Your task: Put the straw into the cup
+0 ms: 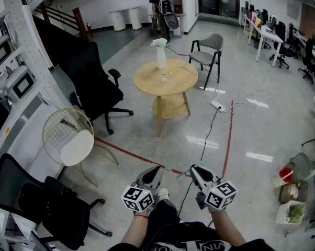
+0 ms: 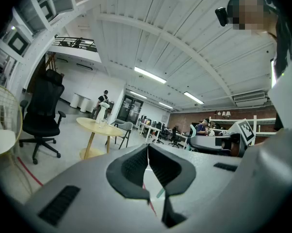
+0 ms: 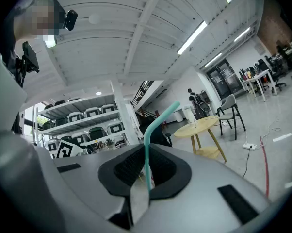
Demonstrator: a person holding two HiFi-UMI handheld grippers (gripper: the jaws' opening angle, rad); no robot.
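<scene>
A teal bent straw (image 3: 153,130) stands upright between the jaws of my right gripper (image 3: 147,154), which is shut on it; its bent tip points up and to the right. In the head view both grippers are held low in front of the person, the right gripper (image 1: 193,168) beside the left gripper (image 1: 156,168). My left gripper (image 2: 148,149) is shut with nothing in it. A small clear cup (image 1: 165,78) stands on the round wooden table (image 1: 147,81) a few steps ahead, next to a white vase with flowers (image 1: 160,55).
Black office chairs (image 1: 94,85) and a white floor fan (image 1: 68,137) stand at the left. A grey chair (image 1: 209,48) is behind the table. A cable and power strip (image 1: 218,105) and a red tape line (image 1: 228,140) cross the floor. A person (image 1: 158,9) stands far back.
</scene>
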